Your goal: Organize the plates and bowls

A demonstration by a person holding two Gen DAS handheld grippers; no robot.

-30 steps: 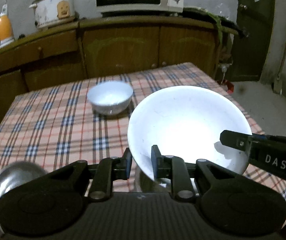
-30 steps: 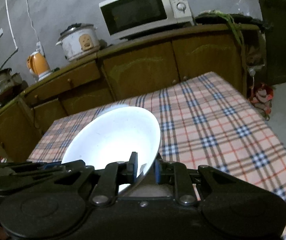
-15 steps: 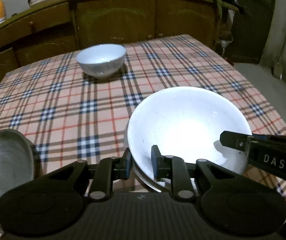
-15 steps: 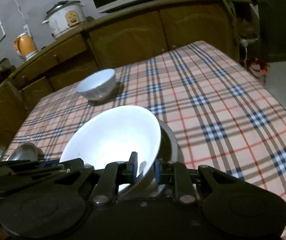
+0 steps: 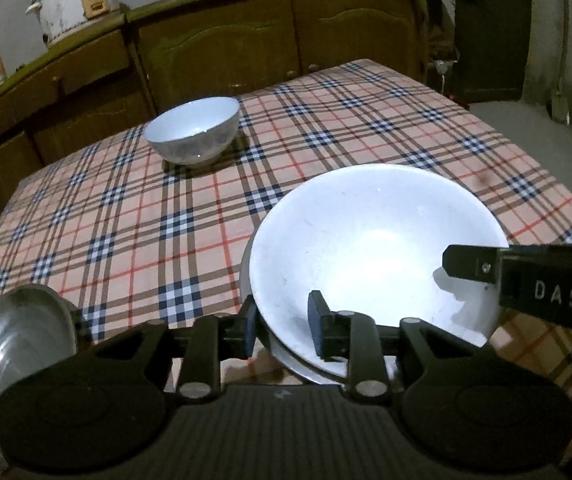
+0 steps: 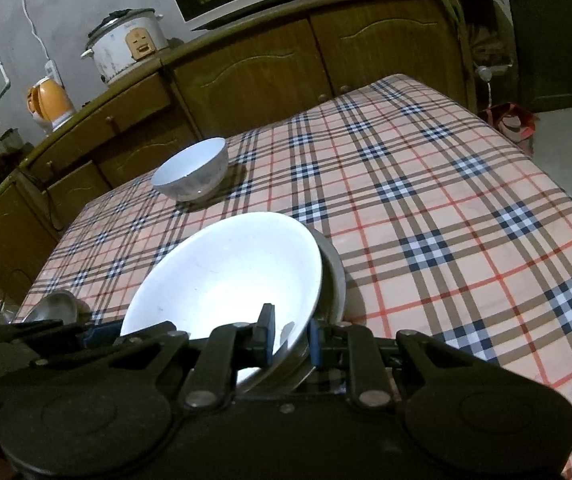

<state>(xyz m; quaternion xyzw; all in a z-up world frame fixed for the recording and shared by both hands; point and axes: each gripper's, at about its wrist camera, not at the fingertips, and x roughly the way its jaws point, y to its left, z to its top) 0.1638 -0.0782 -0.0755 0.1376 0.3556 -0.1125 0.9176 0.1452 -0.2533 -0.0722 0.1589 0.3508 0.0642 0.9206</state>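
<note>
The big white bowl (image 5: 374, 248) sits nested in a metal dish (image 6: 332, 276) on the plaid worktop (image 5: 134, 216). The left claw (image 5: 282, 328) has just been opening, its jaws now loose either side of the near rim, one pad inside, one outside. The right claw (image 6: 290, 336) is clamped on the rim of that bowl (inner finger in the basin, outer one behind the wall). A small white bowl (image 5: 192, 130) stands well beyond the big bowl, toward the cabinets (image 5: 270, 40). A steel plate (image 5: 18, 344) lies left of the big bowl, at the worktop's edge.
</note>
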